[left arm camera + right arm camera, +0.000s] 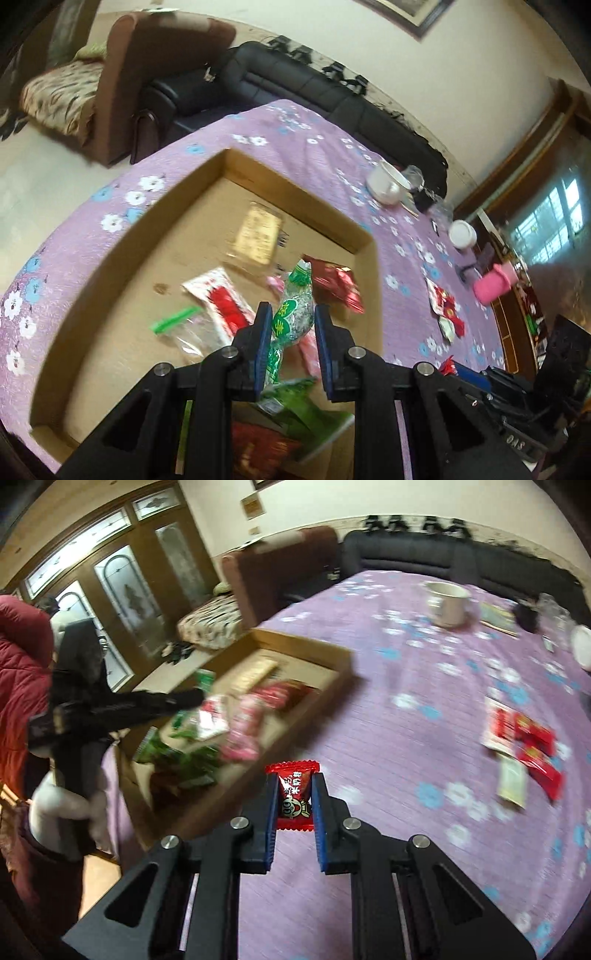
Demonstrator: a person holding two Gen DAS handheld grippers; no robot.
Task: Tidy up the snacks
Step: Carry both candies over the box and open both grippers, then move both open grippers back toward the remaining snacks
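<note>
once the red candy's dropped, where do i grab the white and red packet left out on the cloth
Take the white and red packet by its bare white left edge, coming straight down from above. It lies flat on the tablecloth, and red sachets crowd its right side. The right gripper holds the red candy.

A cardboard box [343, 661] sits on the counter [406, 720] at frame left, snack packets [243, 716] inside; more packets [524, 746] lie at right, a mug [448, 603] behind.

Green-silver snack pkt [293, 314] upright over cardboard tray [122, 266]; red candy [295, 797] above purple cloth, maybe tilted.
</note>
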